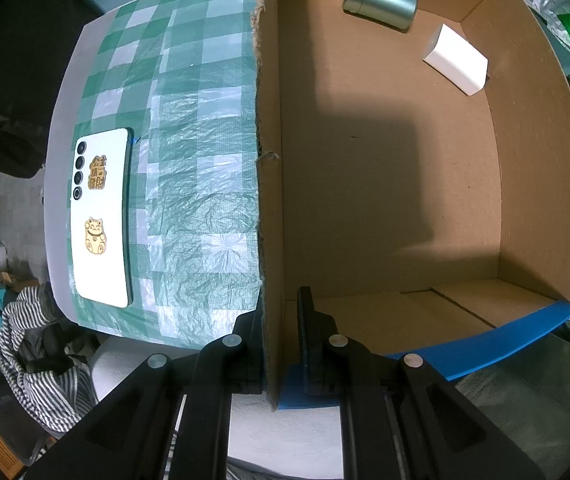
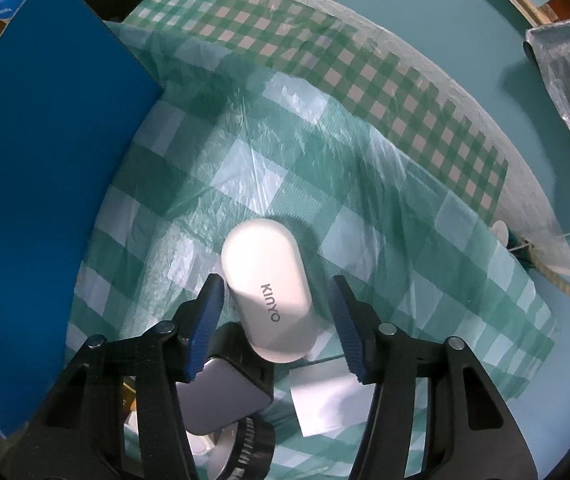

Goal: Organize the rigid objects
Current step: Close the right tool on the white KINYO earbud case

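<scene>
The left tongs (image 1: 281,344) are clamped on the near wall of the cardboard box (image 1: 269,200), one finger on each side of it. Inside the box, a metal can (image 1: 379,0) lies at 12 o'clock and a white block (image 1: 459,62) at 1 o'clock. A phone (image 1: 101,216) lies on the checkered tabletop (image 1: 197,160) at 9 o'clock. The right tongs (image 2: 277,316) stand open around a white case (image 2: 271,292), its far end at 12 o'clock; whether the left blue pad touches it cannot be told.

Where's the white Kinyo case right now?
In the right wrist view, the white Kinyo case lies on the checked tablecloth between the open right gripper fingers.
</scene>
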Motion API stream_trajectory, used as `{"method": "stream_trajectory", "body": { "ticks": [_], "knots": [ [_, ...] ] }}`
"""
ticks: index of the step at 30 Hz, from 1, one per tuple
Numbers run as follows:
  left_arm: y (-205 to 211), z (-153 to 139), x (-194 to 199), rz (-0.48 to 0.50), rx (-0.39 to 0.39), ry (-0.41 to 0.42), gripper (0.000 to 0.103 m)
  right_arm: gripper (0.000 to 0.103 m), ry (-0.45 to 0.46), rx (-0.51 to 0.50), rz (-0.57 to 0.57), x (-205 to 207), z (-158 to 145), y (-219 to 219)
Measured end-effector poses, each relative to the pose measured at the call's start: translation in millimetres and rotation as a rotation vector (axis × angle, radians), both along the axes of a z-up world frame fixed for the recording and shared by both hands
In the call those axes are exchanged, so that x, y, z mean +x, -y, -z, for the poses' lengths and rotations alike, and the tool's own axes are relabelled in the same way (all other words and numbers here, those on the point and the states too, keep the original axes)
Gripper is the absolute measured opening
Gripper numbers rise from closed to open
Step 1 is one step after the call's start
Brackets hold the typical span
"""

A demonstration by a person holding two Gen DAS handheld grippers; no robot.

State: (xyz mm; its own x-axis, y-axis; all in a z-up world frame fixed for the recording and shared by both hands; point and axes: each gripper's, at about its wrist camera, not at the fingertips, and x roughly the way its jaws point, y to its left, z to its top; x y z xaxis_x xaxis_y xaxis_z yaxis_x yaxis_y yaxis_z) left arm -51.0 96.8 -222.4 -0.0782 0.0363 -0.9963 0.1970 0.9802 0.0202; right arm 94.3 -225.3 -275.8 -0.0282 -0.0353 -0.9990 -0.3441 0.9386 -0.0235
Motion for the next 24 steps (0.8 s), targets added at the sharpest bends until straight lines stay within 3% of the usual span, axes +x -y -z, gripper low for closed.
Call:
{"method": "stream_trajectory", "body": {
  "ticks": [6, 24],
  "knots": [
    [0, -1, 0, 0.005, 0.0, 0.001, 0.01, 0.037, 0.004, 0.003, 0.003, -3, 3, 1],
    [3, -3, 2, 0.016, -0.001, 0.004, 0.01, 0.036, 0.025, 0.025, 0.015, -2, -37, -4]
  ]
}}
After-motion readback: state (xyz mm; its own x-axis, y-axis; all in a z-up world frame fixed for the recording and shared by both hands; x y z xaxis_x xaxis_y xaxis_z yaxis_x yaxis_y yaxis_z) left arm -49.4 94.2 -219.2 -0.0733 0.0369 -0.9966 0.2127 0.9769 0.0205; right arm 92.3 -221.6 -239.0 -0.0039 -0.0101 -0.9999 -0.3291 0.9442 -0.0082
